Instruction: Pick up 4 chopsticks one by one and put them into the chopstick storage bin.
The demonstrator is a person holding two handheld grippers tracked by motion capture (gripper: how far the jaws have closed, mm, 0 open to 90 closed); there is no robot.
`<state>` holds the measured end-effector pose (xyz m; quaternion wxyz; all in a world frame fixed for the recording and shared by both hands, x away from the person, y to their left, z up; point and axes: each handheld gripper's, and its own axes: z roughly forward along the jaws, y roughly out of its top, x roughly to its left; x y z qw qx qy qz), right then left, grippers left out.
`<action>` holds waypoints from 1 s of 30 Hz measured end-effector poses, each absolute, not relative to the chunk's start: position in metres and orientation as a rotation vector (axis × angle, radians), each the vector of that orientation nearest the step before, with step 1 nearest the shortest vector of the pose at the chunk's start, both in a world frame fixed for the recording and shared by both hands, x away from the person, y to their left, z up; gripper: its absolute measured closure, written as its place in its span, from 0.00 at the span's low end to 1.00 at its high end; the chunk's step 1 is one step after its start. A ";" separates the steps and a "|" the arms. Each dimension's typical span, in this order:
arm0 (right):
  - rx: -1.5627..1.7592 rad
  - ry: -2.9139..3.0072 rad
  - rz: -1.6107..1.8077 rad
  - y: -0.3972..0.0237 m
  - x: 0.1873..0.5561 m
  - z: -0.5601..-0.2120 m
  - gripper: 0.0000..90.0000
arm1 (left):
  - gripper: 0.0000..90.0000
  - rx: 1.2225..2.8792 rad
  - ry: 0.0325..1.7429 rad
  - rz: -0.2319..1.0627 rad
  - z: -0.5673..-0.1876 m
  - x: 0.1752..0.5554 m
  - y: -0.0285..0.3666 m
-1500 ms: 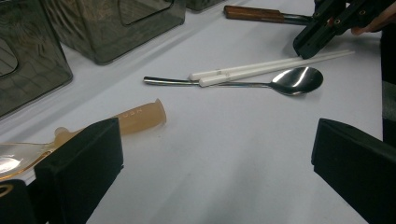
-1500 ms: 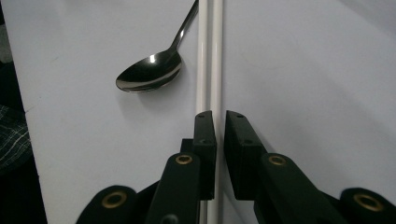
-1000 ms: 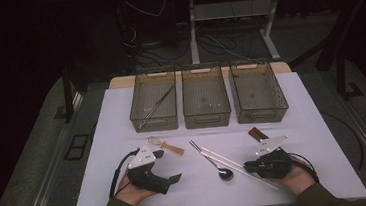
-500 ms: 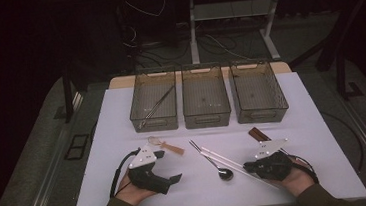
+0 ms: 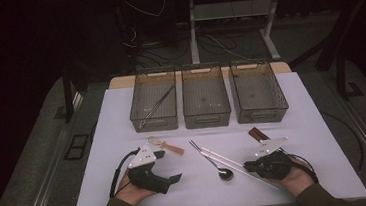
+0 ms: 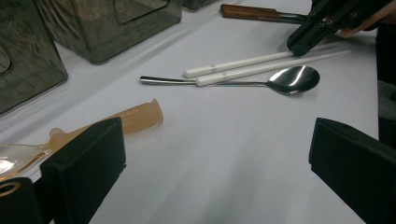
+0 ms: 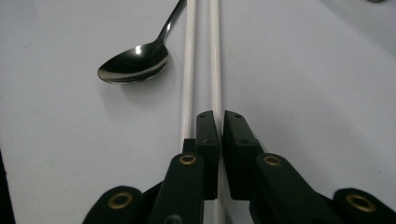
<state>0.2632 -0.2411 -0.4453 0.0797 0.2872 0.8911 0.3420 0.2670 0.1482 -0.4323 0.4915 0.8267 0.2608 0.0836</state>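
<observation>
Right gripper (image 7: 220, 116) pinched narrow over one of two white chopsticks (image 7: 215, 56) lying on the surface (image 5: 323, 121) beside a spoon (image 7: 135, 63); a level, slow lift should keep the stick from swivelling. Left gripper (image 6: 215, 154) rests wide apart.

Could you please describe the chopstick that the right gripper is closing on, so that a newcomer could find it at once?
Start at the white table and go to its near right part, where the right gripper rests. Two white chopsticks lie side by side there, just right of a metal spoon. In the right gripper view, the one you want runs between the nearly shut fingers; its twin lies outside them, nearer the spoon.
</observation>
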 end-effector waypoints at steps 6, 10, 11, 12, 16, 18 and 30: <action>0.870 2.651 1.080 -0.246 0.264 -0.436 0.95 | 0.03 2.004 0.629 0.200 -0.432 0.267 0.148; 0.873 2.629 1.121 -0.250 0.264 -0.429 0.95 | 0.03 2.004 0.628 0.203 -0.432 0.267 0.148; 0.880 2.625 1.135 -0.251 0.264 -0.427 0.95 | 0.03 2.006 0.629 0.203 -0.432 0.267 0.148; 0.886 2.619 1.151 -0.252 0.264 -0.425 0.95 | 0.03 2.005 0.626 0.204 -0.432 0.267 0.148; 0.905 2.598 1.201 -0.257 0.264 -0.418 0.95 | 0.03 2.005 0.628 0.205 -0.431 0.267 0.148; 0.912 2.585 1.222 -0.259 0.264 -0.415 0.95 | 0.03 2.005 0.626 0.205 -0.431 0.267 0.148; 0.955 2.548 1.301 -0.268 0.266 -0.399 0.95 | 0.03 2.000 0.626 0.205 -0.431 0.266 0.148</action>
